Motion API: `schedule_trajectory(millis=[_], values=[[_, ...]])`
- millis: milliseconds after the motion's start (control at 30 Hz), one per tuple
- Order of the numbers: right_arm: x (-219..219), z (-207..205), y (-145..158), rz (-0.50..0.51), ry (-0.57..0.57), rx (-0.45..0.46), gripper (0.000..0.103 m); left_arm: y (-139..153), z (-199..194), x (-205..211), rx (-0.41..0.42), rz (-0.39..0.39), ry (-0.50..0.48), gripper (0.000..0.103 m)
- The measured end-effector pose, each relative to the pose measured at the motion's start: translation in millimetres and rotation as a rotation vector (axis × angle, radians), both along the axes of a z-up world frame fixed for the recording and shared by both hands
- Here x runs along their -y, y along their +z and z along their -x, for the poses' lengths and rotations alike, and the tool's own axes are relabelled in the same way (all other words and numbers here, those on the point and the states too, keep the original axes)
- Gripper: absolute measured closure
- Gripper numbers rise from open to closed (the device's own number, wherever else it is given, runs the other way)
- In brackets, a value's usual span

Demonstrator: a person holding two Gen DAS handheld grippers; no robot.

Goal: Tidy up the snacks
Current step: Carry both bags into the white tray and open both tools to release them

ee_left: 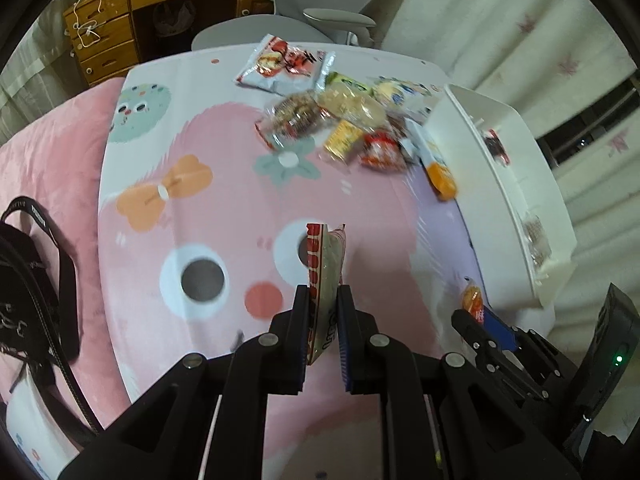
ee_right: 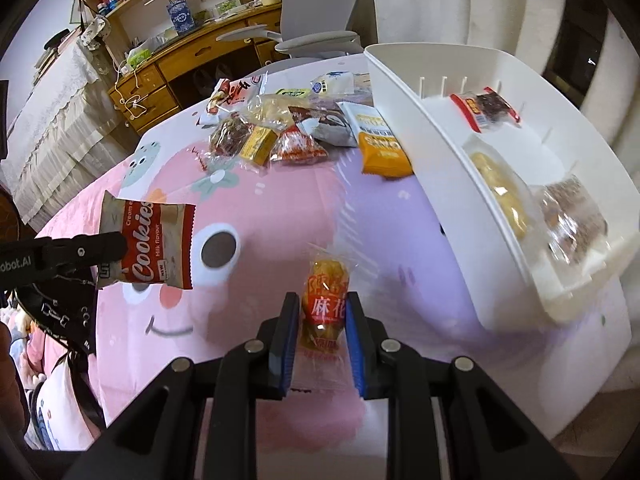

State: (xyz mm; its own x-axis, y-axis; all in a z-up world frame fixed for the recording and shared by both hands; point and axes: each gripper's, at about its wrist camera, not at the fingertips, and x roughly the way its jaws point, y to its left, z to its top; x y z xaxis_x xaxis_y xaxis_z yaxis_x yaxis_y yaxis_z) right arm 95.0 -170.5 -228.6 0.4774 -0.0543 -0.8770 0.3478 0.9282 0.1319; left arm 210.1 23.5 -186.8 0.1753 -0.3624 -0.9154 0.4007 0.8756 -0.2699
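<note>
A cookie pack [ee_right: 150, 242] is clamped by the left gripper [ee_left: 323, 292]; an orange snack [ee_right: 325, 304] is clamped by the right gripper [ee_right: 322, 300]. Other snacks [ee_right: 280, 128] are piled beside the white bin [ee_right: 420, 120].

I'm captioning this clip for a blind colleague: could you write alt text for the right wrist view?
The right gripper holds an orange snack packet above a pink cartoon tablecloth. To the left, the left gripper holds a cookie packet; a white bin sits right, beyond loose snacks.
</note>
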Motion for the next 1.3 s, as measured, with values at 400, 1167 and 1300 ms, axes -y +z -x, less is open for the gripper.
schedule_trajectory(millis=[400, 1167, 1300], values=[[7, 57, 24, 0.007, -0.017, 0.038, 0.080, 30, 58, 22, 0.040, 0.107, -0.112, 0.092], [118, 78, 80, -0.019, 0.128, 0.145, 0.080, 82, 89, 173, 0.117, 0.234, -0.174, 0.092], [143, 75, 86, -0.015, 0.162, 0.154, 0.080, 84, 91, 200, 0.127, 0.245, -0.163, 0.092]])
